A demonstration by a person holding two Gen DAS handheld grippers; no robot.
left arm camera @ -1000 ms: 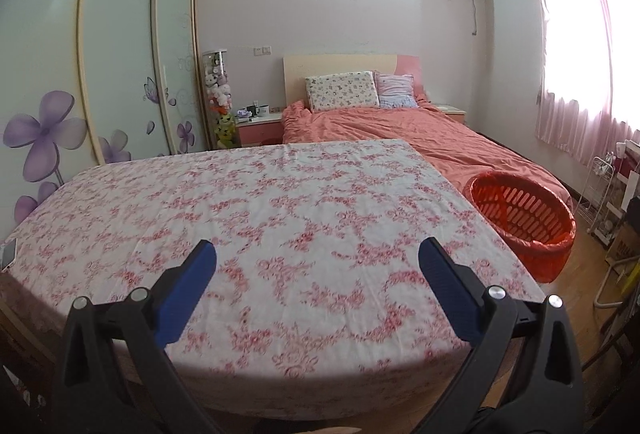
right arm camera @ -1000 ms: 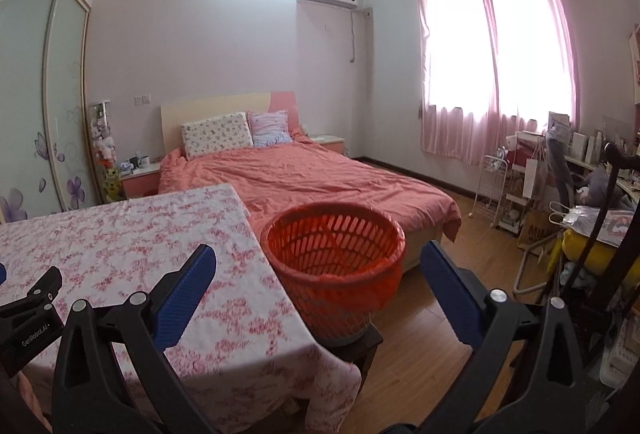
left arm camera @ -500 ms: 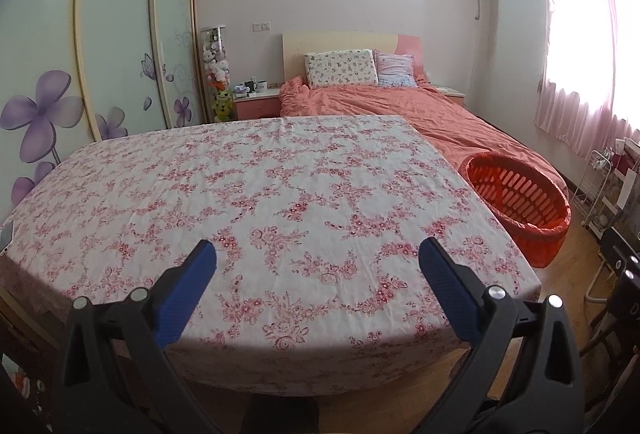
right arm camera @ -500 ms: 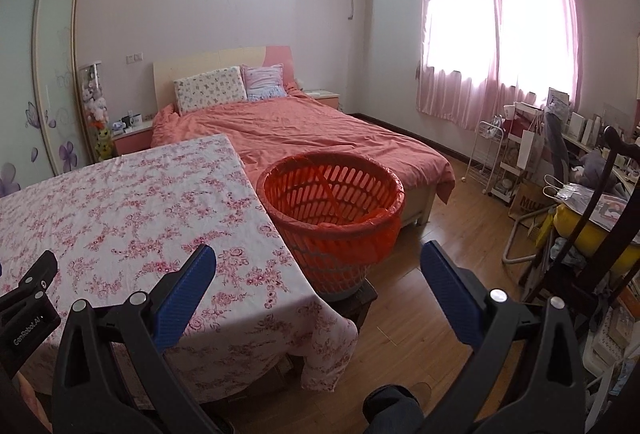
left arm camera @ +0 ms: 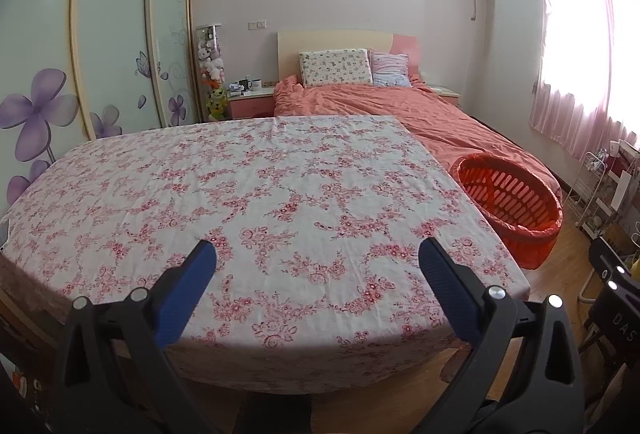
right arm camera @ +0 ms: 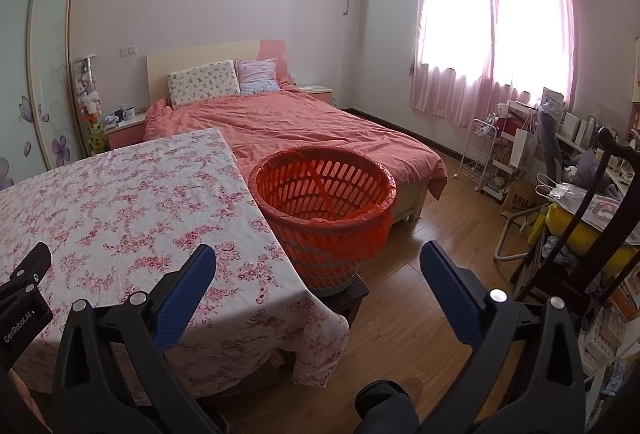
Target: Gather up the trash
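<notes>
Orange slotted plastic basket w/ red liner [right arm camera: 323, 210] sits just ahead of the right gripper [right arm camera: 316, 266], between its spread, empty fingers; the view has dropped, so basket's nearer. Left gripper [left arm camera: 318, 266], fingers also released, has pulled back from the floral-cloth table [left arm camera: 256, 194]. No trash visible; likely still searching.

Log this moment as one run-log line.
left gripper open, empty | right gripper open, empty | orange basket beside table

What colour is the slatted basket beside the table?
Orange-red basket; the right wrist view shows it best.
</notes>
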